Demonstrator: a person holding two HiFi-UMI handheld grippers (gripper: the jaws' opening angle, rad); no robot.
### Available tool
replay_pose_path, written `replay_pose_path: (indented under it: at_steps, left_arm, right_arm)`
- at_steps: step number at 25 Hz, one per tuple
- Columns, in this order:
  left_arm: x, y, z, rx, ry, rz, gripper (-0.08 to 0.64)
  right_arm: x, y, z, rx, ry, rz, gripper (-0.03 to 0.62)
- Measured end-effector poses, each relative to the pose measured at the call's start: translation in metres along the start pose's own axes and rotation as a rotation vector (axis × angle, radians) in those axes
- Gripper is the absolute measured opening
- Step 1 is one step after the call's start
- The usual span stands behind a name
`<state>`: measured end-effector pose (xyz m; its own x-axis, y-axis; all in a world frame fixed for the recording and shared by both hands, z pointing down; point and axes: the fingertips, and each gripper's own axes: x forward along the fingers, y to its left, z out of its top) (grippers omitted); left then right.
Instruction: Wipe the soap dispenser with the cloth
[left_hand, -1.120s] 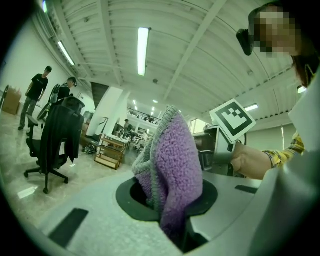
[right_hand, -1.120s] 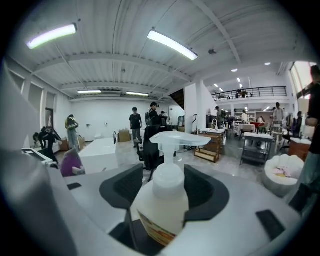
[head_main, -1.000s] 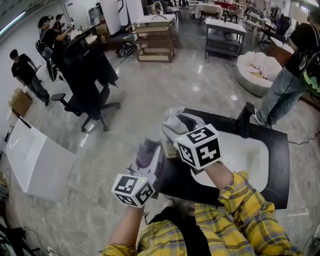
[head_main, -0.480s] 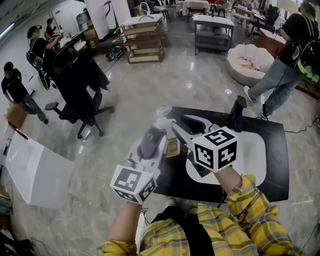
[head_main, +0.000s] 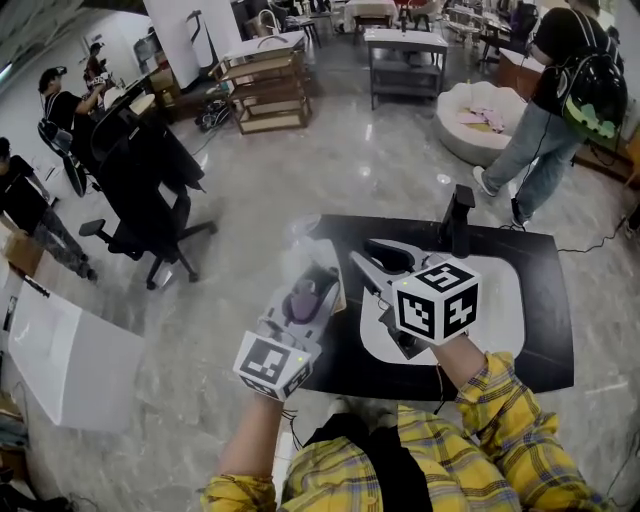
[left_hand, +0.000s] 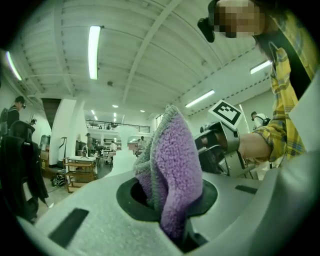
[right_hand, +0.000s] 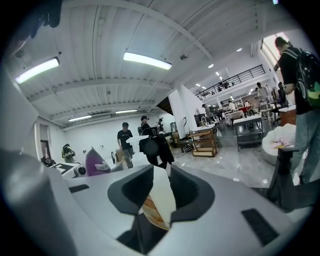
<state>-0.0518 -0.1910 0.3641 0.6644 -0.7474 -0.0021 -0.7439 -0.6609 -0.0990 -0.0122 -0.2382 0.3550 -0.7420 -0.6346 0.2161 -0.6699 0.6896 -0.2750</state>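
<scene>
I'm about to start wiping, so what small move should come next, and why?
Probably let the right gripper, whose jaws are closing on the white, orange-labelled soap dispenser between them, finish its grip before any wiping. The left gripper holds the fluffy purple cloth pinched and ready, apart from the dispenser.

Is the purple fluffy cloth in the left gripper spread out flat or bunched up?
Bunched up: the purple fluffy cloth stands in thick upright folds, pinched at its base between the jaws of the left gripper, which are shut on it.
</scene>
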Motion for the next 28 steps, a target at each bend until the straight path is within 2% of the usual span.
replay_pose_path:
  at_steps: [12,28]
  left_arm:
    - [-0.001,0.0,-0.087,-0.008,0.16,-0.035,0.06]
    - [0.003,-0.012,-0.16,0.02,0.348,-0.119,0.06]
  right_arm:
    - [-0.004,-0.003,-0.021,0.005,0.05,-0.002,0.087]
    - [0.0,-0.006,-0.043,0.008,0.104,0.007,0.08]
